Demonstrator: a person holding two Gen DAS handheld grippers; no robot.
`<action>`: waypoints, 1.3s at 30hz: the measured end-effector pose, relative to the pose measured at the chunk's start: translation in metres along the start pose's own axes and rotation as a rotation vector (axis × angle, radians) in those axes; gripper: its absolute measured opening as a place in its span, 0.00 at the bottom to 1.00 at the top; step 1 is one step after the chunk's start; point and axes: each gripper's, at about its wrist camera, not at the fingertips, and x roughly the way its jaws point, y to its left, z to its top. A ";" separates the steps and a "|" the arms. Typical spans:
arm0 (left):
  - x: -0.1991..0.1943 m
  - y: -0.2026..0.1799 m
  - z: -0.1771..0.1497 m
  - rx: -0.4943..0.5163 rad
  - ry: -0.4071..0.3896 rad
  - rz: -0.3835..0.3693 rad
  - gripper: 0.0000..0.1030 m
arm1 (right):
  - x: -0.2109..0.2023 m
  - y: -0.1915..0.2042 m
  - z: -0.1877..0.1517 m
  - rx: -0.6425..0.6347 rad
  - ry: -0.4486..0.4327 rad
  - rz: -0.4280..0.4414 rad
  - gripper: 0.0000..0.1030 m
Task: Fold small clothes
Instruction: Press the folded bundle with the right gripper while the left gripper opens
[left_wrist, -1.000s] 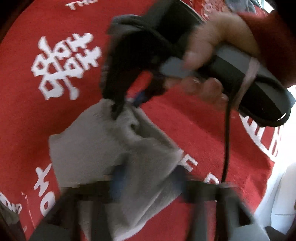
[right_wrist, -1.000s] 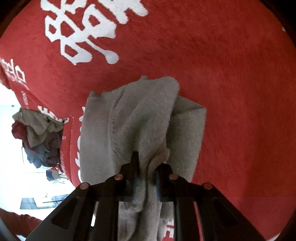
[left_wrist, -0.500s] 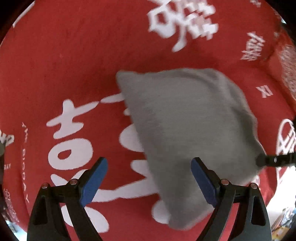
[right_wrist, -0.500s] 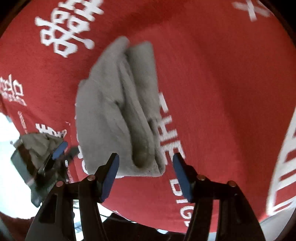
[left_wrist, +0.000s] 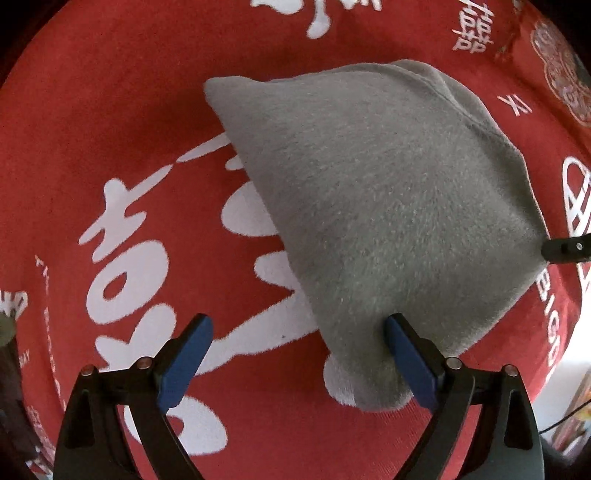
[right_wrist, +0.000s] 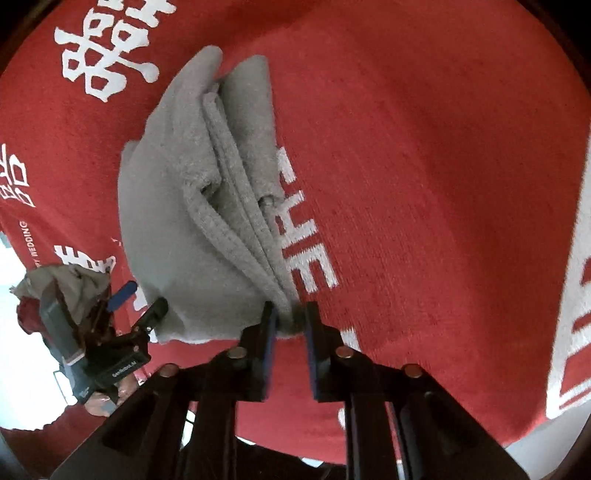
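While a corner of the folded grey garment is pinched by the right gripper, seemingly to steady the fold, the left gripper is held wide, one finger touching the cloth, spread on the red blanket.

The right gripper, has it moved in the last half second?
Yes. The right gripper came forward toward the white lettering on the red cloth and closed on the near corner of the grey garment.
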 end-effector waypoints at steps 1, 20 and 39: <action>-0.007 0.003 0.003 -0.013 -0.003 -0.005 0.93 | -0.010 -0.001 0.001 -0.003 -0.005 -0.030 0.47; 0.022 0.024 0.072 -0.292 -0.026 -0.005 0.93 | 0.024 0.036 0.138 -0.187 -0.052 -0.221 0.05; 0.020 0.035 0.077 -0.346 0.049 -0.009 1.00 | 0.013 0.047 0.128 -0.173 -0.085 -0.069 0.08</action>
